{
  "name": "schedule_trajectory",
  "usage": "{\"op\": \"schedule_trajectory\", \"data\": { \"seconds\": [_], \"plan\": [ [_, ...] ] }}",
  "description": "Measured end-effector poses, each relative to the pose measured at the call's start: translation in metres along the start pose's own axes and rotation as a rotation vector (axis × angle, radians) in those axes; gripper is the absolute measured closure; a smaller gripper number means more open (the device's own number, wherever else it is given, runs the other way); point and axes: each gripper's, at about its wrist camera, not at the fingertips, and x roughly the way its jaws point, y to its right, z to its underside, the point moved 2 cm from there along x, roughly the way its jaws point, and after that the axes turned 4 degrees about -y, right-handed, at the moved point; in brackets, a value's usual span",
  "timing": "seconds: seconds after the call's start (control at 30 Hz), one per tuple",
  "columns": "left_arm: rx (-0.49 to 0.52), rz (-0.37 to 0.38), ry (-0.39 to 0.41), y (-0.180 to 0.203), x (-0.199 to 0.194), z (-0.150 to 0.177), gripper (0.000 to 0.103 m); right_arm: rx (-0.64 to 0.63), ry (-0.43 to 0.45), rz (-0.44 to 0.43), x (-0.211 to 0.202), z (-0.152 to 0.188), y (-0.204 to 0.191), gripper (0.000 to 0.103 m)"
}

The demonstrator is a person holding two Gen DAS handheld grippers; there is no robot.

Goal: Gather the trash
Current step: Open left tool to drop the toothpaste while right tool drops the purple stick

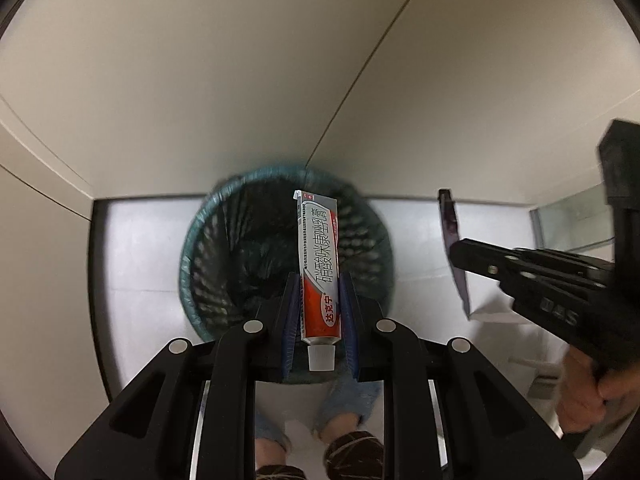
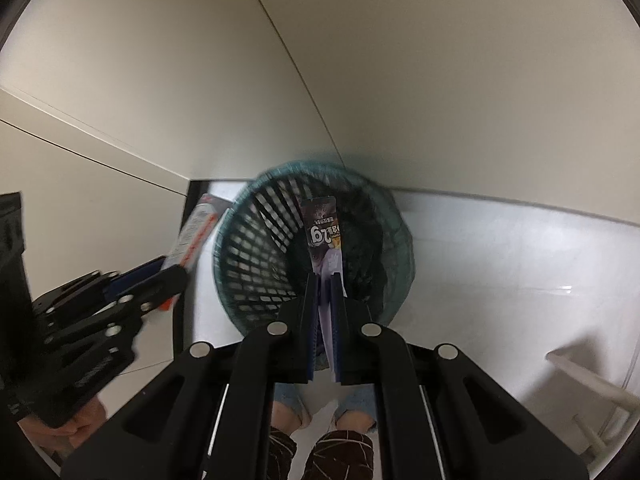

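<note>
My left gripper (image 1: pixel 319 280) is shut on a white and red ointment tube (image 1: pixel 318 256), cap toward the camera, held over a teal mesh wastebasket (image 1: pixel 208 248) on the white floor. My right gripper (image 2: pixel 327 280) is shut on a dark purple snack wrapper (image 2: pixel 325 236), held over the same wastebasket (image 2: pixel 256 248). In the left wrist view the right gripper (image 1: pixel 456 248) comes in from the right with the wrapper (image 1: pixel 452 232). In the right wrist view the left gripper (image 2: pixel 180 276) comes in from the left with the tube (image 2: pixel 192 232).
The basket stands against a beige tiled wall (image 1: pixel 200 80), near a corner. The person's feet in slippers (image 2: pixel 320 452) are just below the basket. A glass panel (image 1: pixel 568 220) is at the right, a white rack (image 2: pixel 592 384) at the lower right.
</note>
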Motion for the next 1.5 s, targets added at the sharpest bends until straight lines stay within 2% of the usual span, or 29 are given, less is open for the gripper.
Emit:
{"op": "schedule_trajectory", "data": {
  "seconds": [0.17,0.33,0.5,0.63,0.73,0.8,0.87,0.97,1.13,1.37,1.5],
  "plan": [
    [-0.008,-0.009,-0.068,-0.013,0.064,0.004,0.084,0.024,-0.031,0.0,0.052,0.007,0.008,0.098],
    [0.051,-0.045,-0.115,-0.012,0.107,0.005,0.084,0.056,-0.059,-0.007,0.081,0.004,0.015,0.098],
    [0.05,-0.048,-0.157,-0.02,0.136,0.006,0.084,0.053,-0.087,-0.001,0.091,0.006,0.016,0.098],
    [0.037,-0.052,-0.168,-0.022,0.143,0.006,0.083,0.037,-0.104,0.012,0.097,0.006,0.017,0.098],
    [0.013,-0.053,-0.153,-0.026,0.141,0.007,0.07,0.035,-0.11,0.014,0.102,0.006,0.016,0.098],
    [-0.011,-0.048,-0.133,-0.032,0.138,0.009,0.056,0.041,-0.112,0.01,0.103,0.006,0.014,0.098],
    [-0.034,-0.046,-0.105,-0.038,0.127,0.011,0.038,0.038,-0.11,0.006,0.103,0.005,0.012,0.098],
    [-0.032,-0.05,-0.064,-0.043,0.112,0.013,0.023,0.031,-0.102,0.001,0.104,0.004,0.005,0.098],
    [-0.008,-0.058,-0.05,-0.051,0.093,0.013,0.014,0.027,-0.075,-0.005,0.109,-0.001,-0.007,0.098],
    [-0.018,-0.082,-0.046,-0.072,0.078,0.016,0.01,0.022,-0.02,0.016,0.117,-0.006,-0.021,0.097],
    [-0.04,-0.059,-0.061,-0.084,0.074,0.017,0.007,0.031,-0.017,0.005,0.122,-0.005,-0.024,0.095]
  ]
}}
